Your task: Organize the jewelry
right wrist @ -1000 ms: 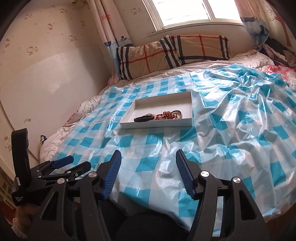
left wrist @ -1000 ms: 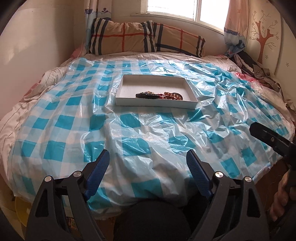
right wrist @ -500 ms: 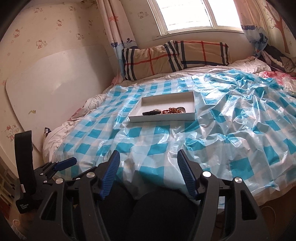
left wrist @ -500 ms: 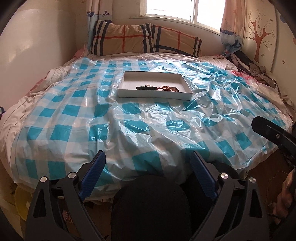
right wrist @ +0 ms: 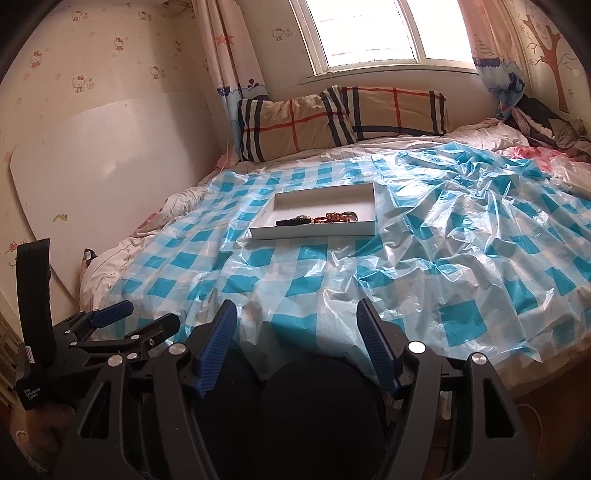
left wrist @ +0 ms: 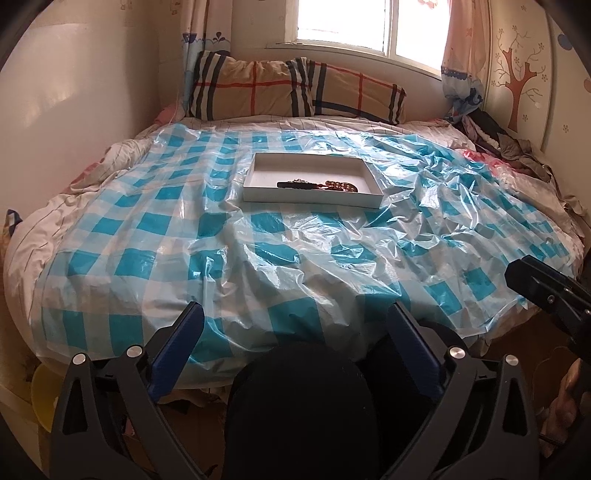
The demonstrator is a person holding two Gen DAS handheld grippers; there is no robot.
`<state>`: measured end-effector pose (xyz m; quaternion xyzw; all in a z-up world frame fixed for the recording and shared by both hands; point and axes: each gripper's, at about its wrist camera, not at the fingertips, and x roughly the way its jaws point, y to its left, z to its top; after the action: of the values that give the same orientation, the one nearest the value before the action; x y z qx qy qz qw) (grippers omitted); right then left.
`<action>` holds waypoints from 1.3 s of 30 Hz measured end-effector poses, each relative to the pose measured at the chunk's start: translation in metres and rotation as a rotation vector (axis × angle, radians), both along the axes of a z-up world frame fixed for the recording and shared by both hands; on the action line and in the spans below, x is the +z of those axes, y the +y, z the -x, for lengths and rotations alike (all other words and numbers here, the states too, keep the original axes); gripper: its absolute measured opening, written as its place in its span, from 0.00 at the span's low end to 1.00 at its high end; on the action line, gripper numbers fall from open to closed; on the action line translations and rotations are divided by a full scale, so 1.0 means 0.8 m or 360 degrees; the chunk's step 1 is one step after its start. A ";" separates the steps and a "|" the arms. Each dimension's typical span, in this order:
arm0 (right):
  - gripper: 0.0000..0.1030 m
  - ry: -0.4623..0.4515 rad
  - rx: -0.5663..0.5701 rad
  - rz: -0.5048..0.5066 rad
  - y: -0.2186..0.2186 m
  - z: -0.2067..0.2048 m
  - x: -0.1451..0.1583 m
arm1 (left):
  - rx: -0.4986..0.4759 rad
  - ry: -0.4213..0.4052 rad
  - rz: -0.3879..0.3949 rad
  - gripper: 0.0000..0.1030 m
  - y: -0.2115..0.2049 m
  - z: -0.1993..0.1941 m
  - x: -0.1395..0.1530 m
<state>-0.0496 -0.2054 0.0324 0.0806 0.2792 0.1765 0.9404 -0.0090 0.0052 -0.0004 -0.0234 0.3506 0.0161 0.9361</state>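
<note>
At the bottom of the left wrist view, the left gripper [left wrist: 293, 334] stands with its two blue-padded jaws spread wide, holding nothing and touching nothing; its tips hang over the near edge of the bed. The right gripper [right wrist: 297, 325], low in its own view, is likewise released, jaws wide and empty. Each gripper shows only in part in the other's picture: the left one at lower left of the right wrist view, the right one cut off at the right edge of the left wrist view.

Beyond the tips spreads one crumpled blue-and-white checked plastic sheet [left wrist: 258, 266], covering most of the bed. In the middle of the frame, well apart from both grippers, one shallow white tray [left wrist: 258, 194] lies on the sheet. The jewelry [left wrist: 317, 185] sits along its near wall: a dark piece at left and reddish-brown beads at right; its count is too small to tell. Farthest, at upper centre, two plaid pillows [left wrist: 295, 88] lean under the window [left wrist: 343, 22].
</note>
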 end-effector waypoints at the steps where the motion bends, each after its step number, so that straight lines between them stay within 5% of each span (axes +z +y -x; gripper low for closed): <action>1: 0.64 -0.0002 -0.0003 0.0003 0.000 0.002 0.000 | 0.0004 0.0002 -0.0004 0.92 0.000 0.001 0.000; 39: 0.70 0.0028 -0.0012 0.0009 -0.009 0.019 -0.014 | 0.0011 0.0046 -0.0098 0.92 -0.011 0.011 -0.003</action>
<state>-0.0648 -0.2125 0.0210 0.0805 0.2876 0.1716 0.9388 -0.0182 -0.0033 -0.0024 0.0045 0.3633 0.0306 0.9312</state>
